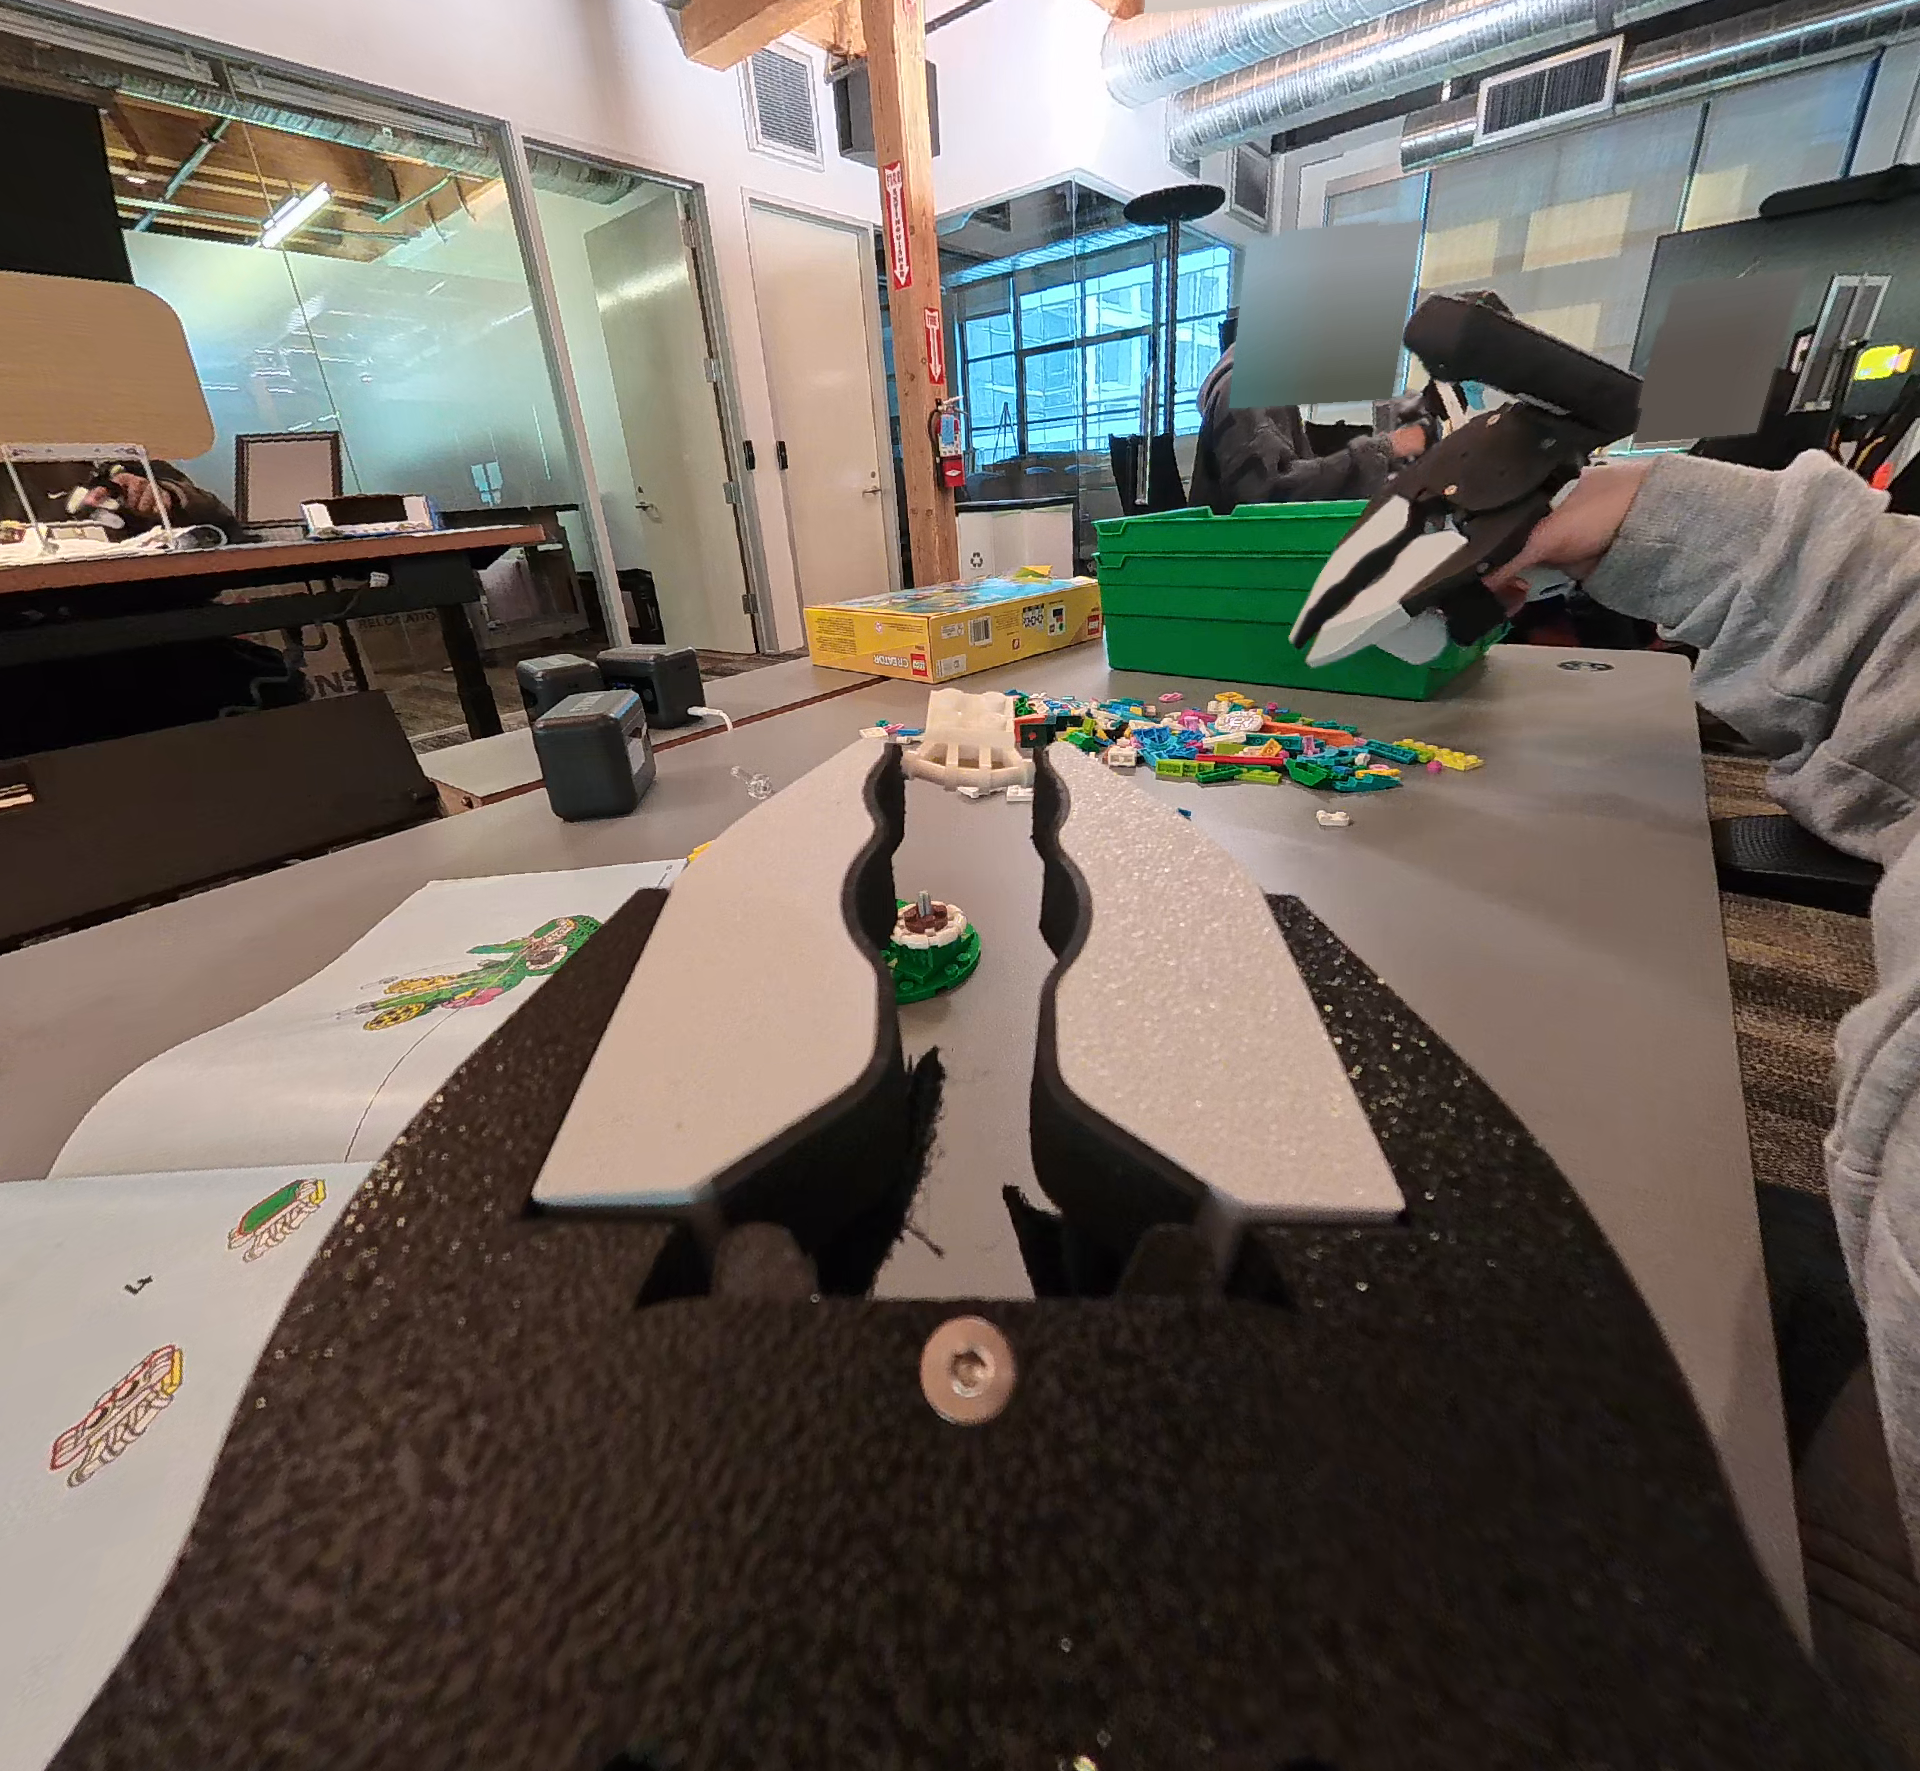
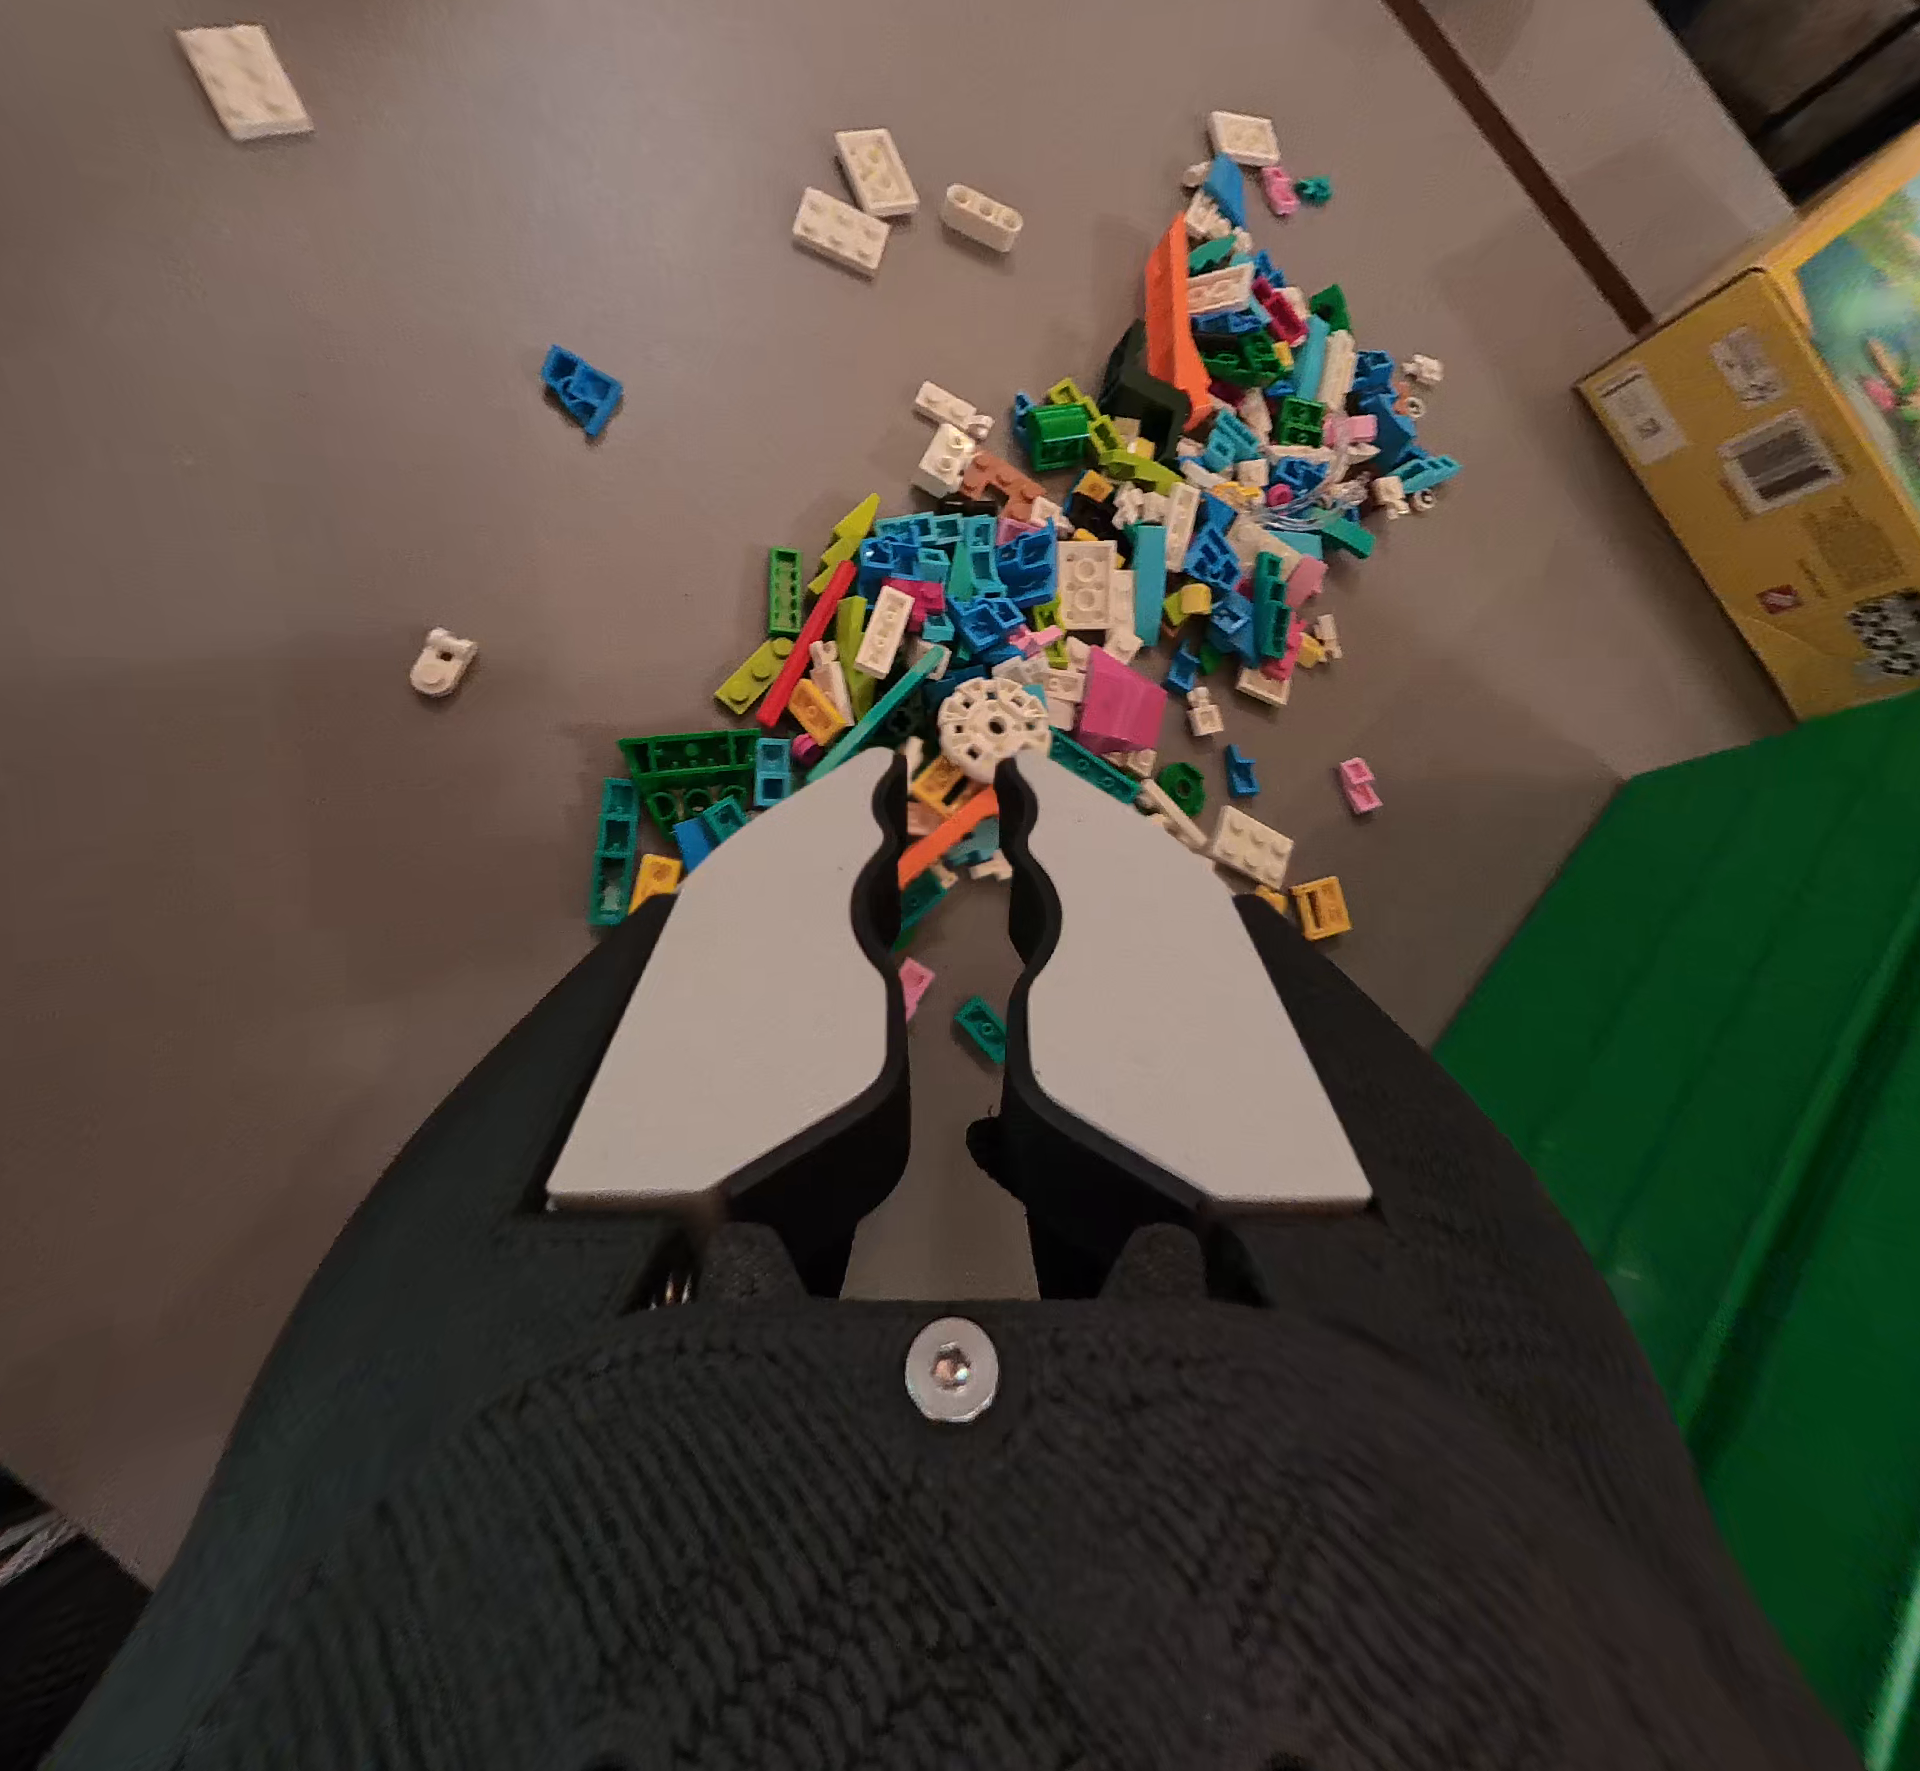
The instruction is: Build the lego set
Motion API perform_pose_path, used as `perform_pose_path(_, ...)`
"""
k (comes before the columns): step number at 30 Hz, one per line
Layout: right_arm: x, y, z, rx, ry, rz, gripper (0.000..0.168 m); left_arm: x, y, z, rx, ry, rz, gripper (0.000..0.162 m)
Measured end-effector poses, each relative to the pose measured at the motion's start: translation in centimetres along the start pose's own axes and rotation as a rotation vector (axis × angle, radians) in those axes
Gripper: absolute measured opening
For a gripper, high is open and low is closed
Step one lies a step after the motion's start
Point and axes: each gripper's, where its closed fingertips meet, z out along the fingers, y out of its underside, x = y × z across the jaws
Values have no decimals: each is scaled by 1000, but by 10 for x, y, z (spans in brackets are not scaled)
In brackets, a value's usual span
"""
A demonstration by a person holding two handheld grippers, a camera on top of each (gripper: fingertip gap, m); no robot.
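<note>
A small round green and white Lego build stands on the grey table, seen between my left gripper's fingers. My left gripper is open and empty, held low over the table. A white ribbed piece lies just past its tips. My right gripper is open and empty. It hovers over the near edge of the loose brick pile, with a white round piece just beyond its tips. It also shows in the left wrist view, raised above the pile.
An open instruction booklet lies at the left. A yellow Lego box and stacked green bins stand behind the pile. Grey power blocks sit at the far left. Stray white plates and a blue piece lie apart. The gap from one gripper's tips to the other's is roughly 40 cm. To reach the white round piece in a straight line is about 5 cm for my right fingers, about 40 cm for my left.
</note>
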Motion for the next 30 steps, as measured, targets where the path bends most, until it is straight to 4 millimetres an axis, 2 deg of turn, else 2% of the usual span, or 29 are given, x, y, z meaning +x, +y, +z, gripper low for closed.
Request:
perform_pose_path(4,30,1,-1,4,156,93,15,0,-1,0,4,1,0,23)
perform_pose_path(12,66,31,-1,-82,316,299,13,-1,-1,0,3,1,-12,23)
perform_pose_path(20,78,33,-3,-30,350,413,13,-1,-1,0,5,0,-14,23)
perform_pose_path(30,79,31,-1,-16,351,417,13,-1,-1,0,6,1,-13,23)
